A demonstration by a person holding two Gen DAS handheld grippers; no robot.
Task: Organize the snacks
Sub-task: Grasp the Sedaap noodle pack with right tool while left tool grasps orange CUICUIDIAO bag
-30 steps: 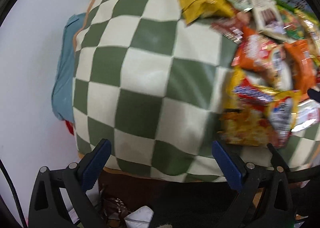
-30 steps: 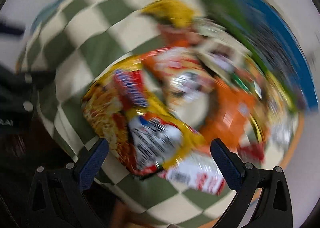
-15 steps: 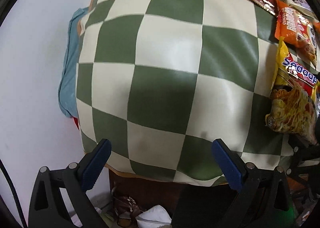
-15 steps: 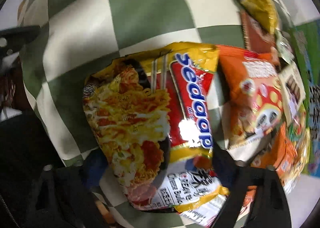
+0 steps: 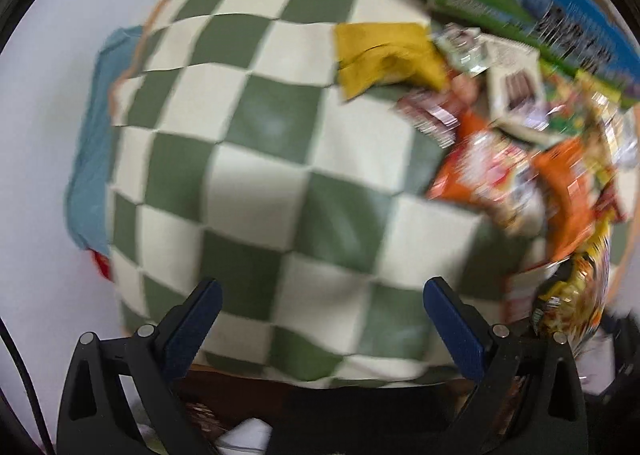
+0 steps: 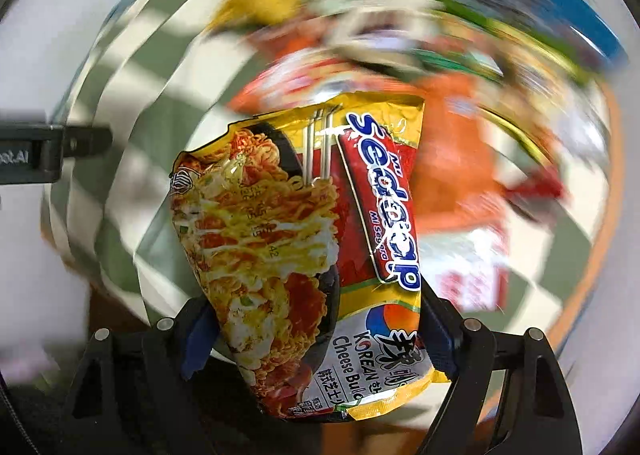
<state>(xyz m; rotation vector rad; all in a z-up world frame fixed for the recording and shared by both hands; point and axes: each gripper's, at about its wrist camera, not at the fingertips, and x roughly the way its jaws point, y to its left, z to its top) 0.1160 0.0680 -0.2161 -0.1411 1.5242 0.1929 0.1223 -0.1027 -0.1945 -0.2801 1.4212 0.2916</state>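
Note:
My right gripper (image 6: 316, 331) is shut on a yellow Sedaap noodle packet (image 6: 304, 239) and holds it lifted above the checkered table; the packet also shows at the right edge of the left wrist view (image 5: 572, 303). My left gripper (image 5: 320, 315) is open and empty over the green-and-cream checkered cloth (image 5: 256, 191), near its front edge. A pile of snack packets (image 5: 520, 143) lies at the right side of the cloth, with a yellow packet (image 5: 384, 55) at its far left end.
A blue-and-green box (image 5: 520, 3) stands behind the pile at the back right. A white wall (image 5: 40, 135) and a blue cloth (image 5: 88, 159) lie left of the table. Clutter sits on the floor below the front edge (image 5: 240, 431).
My right gripper has closed on the Sedaap packet and lifted it off the cloth. My left gripper has pulled back, so more of the pile shows. Both views are motion-blurred.

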